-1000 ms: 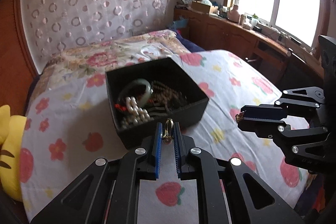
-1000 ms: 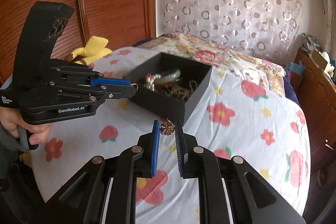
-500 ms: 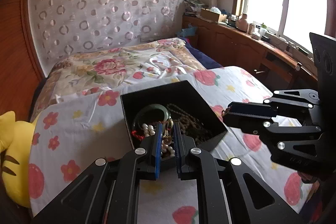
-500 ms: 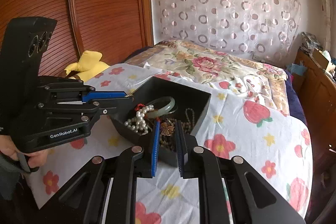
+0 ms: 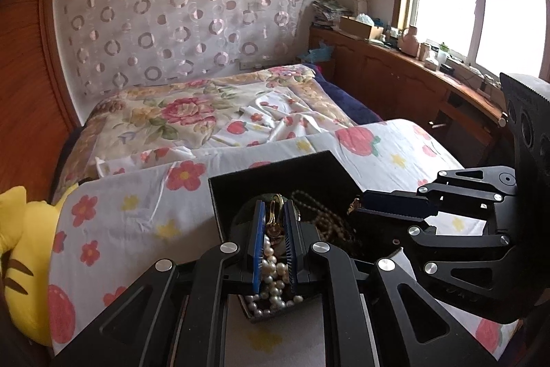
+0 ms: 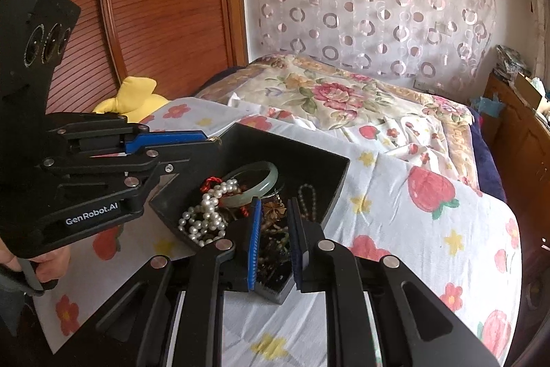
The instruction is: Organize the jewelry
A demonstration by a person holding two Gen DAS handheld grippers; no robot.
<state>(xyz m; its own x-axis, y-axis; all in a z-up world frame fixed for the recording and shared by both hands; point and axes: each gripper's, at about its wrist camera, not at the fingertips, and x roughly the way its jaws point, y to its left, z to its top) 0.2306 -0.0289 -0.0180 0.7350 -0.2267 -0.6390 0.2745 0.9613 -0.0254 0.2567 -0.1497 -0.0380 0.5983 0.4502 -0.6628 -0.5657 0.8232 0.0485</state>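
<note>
Left gripper (image 5: 274,215) clamped on a gold ring (image 5: 273,218); right gripper (image 6: 274,211) clamped on a small bronze flower piece (image 6: 274,210). Both hung over the black box (image 6: 302,157) of jewelry, which sat on the bedspread (image 6: 412,222) near the bed's foot edge.

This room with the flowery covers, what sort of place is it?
A bedroom in a home, most likely: a bed under a strawberry-print white sheet, a wooden headboard, and a cluttered wooden window counter.

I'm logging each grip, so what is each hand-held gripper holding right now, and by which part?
The left hand-held gripper pinches a small gold ring by its band at the fingertips. The right hand-held gripper pinches a bronze flower-shaped piece by its edges, over the black box.
</note>
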